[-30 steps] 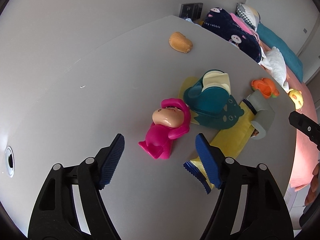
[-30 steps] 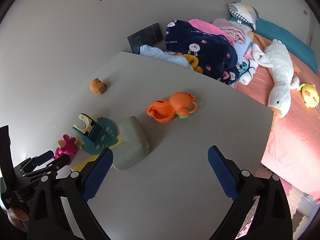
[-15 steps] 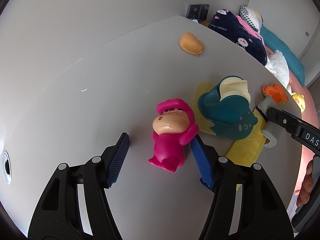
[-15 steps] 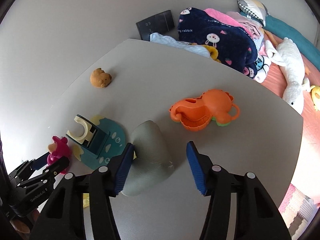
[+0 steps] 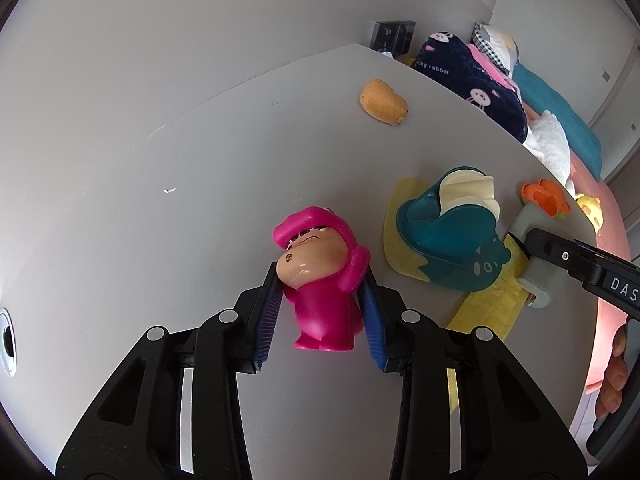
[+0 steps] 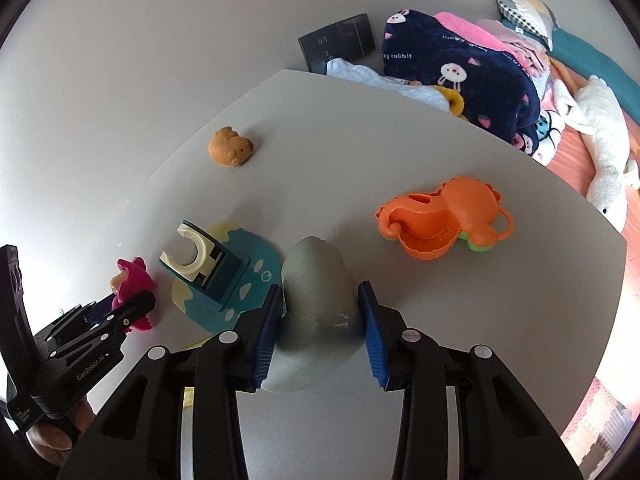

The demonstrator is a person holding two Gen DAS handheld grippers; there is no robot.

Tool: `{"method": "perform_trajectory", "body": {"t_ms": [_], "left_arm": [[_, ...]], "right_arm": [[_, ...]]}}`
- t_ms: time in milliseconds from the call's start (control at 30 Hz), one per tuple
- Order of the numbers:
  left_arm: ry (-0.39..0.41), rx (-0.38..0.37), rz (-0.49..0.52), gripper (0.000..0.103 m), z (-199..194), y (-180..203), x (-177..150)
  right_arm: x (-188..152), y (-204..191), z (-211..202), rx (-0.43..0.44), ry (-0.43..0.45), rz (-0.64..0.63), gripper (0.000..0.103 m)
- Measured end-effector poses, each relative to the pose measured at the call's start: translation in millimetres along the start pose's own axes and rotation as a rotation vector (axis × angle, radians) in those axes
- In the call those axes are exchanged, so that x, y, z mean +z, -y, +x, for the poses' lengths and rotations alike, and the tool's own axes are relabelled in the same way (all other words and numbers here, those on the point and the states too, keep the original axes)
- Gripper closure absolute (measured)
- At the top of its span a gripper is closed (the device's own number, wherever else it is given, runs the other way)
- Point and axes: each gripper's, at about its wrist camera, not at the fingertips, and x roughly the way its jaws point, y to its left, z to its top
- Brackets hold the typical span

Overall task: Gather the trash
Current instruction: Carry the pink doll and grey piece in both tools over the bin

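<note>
Two claws closing: left claw (image 5: pixel 320 308) on one pink figurine (image 5: pixel 320 280), right claw (image 6: pixel 320 320) on one grey lump (image 6: pixel 316 304).

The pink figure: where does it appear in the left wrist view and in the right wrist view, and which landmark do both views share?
Left wrist view: the pink figure is at lower centre, between the closing pads of the left gripper.
Right wrist view: it is at the far left edge, small, partly behind the left gripper.
Shared landmark: the teal holder beside it.
</note>
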Motion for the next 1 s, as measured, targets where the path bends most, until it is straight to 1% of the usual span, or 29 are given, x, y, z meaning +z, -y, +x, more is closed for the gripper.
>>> {"method": "perform_trajectory", "body": {"t_ms": [200, 400, 600, 1000], "left_arm": [[0.047, -0.001, 0.008, 0.066, -24.2, 6.2, -0.2], [0.090, -0.035, 0.040, 0.066, -52.8, 26.9, -4.0], [0.103, -0.060, 0.083, 0.066, -67.1, 53.6, -8.8], [0.119, -0.113, 0.167, 0.066, -96.4, 105.2, -23.0]], "right_arm": [[0.5, 2.1, -29.0, 0.018, 0.044, -0.004, 0.063], [-4.0, 14.9, -67.5, 0.029, 0.096, 0.018, 0.063], [-14.1, 28.7, -102.6, 0.017, 0.142, 0.035, 0.063], [-48.4, 59.4, -162.1, -0.015, 0.213, 0.076, 0.062]]}}
